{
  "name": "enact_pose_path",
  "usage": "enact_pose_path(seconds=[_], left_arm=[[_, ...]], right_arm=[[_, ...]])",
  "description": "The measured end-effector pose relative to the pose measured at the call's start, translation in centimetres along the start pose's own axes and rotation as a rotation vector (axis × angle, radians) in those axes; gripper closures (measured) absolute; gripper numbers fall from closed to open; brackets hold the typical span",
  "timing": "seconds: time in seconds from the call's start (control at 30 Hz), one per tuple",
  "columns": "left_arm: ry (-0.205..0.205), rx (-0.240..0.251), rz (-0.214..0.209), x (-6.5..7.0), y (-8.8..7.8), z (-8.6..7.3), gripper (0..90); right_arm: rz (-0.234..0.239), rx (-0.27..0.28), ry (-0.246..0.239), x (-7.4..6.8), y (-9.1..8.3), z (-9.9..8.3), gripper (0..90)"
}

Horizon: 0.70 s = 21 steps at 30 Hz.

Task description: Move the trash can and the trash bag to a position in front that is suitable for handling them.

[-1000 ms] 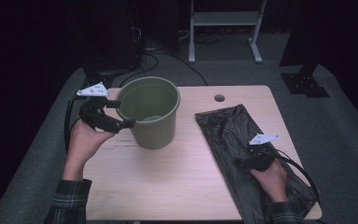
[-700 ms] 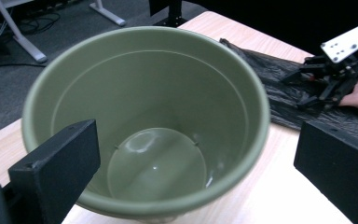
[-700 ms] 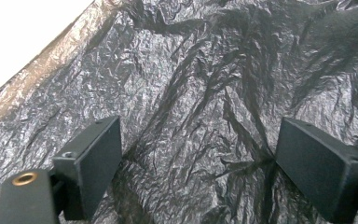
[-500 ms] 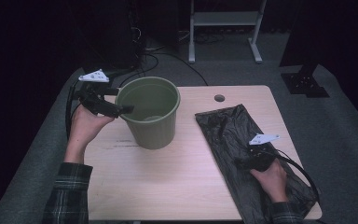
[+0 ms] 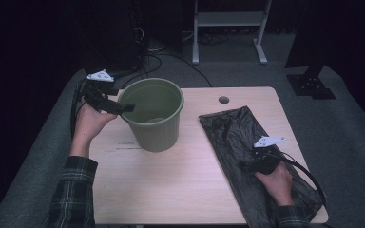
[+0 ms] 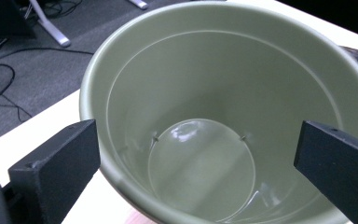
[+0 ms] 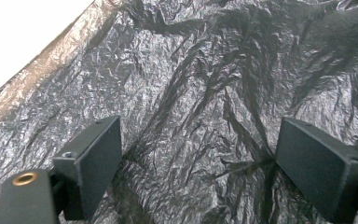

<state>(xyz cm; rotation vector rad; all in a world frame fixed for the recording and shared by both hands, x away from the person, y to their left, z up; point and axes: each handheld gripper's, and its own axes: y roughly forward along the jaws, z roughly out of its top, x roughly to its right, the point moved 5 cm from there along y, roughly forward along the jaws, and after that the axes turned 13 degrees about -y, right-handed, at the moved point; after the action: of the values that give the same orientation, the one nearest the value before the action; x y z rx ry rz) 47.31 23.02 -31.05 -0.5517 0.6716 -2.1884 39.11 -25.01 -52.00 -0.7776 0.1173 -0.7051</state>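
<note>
An empty olive-green bucket [image 5: 154, 114] stands upright on the left half of the table [image 5: 171, 180]. My left gripper [image 5: 123, 107] is open and held at the bucket's left rim, looking down into the bucket [image 6: 205, 135]. A flat, crinkled black plastic bag [image 5: 247, 142] lies on the right side of the table. My right gripper [image 5: 249, 160] hovers low over the bag [image 7: 205, 93], open, its jaws wide apart with nothing between them.
A small round hole [image 5: 224, 99] sits in the tabletop near the far edge. Cables [image 5: 161, 52] and a white metal stand [image 5: 228, 28] are on the grey floor behind the table. The bag's lower corner reaches the table's right front edge.
My left gripper has risen from beside the bucket's wall to its rim and shifted slightly toward the far side. The right gripper and the bag have stayed in place.
</note>
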Motion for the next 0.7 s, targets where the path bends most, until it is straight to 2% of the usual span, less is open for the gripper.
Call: enact_pose_path(seconds=[0.33,0.53,0.6,0.7], left_arm=[[-0.039,-0.041,0.012,-1.6,1.2,-1.3,0.0],[-0.055,-0.058,0.000,-1.9,1.8,-2.3,0.0],[-0.067,-0.045,-0.020,-1.7,1.9,-2.4,0.0],[-0.070,-0.042,-0.025,-1.6,2.0,-2.5,0.0]], right_arm=[[0.000,0.001,-0.002,0.0,0.0,0.0,13.0],[-0.001,0.001,-0.002,0.0,0.0,0.0,13.0],[-0.001,0.001,-0.002,0.0,0.0,0.0,13.0],[-0.001,0.001,-0.002,0.0,0.0,0.0,13.0]])
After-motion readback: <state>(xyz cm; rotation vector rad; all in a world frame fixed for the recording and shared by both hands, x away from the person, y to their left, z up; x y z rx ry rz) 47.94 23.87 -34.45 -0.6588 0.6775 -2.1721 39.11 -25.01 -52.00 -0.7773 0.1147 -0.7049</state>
